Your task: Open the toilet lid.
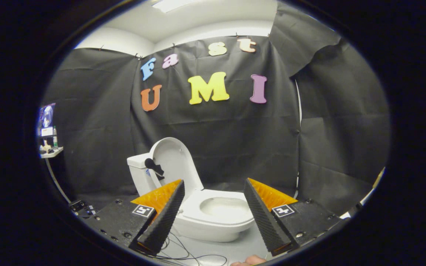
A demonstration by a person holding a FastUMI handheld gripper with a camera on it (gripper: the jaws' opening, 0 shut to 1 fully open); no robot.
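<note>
Hand-held gripper point(213, 184) fingers spread wide, gripping nothing. Toilet lid point(174, 162) already upright against tank point(137, 173), beyond and left of fingers; bowl point(222, 207) dead ahead between them.

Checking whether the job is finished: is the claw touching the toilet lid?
Apart. In the gripper view the open claw frames the toilet bowl lying beyond its fingers, while the raised toilet lid stands farther back against the tank.

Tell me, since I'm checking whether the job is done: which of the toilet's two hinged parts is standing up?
The lid stands upright against the tank. The seat lies flat on the bowl, beyond the open tool.
</note>
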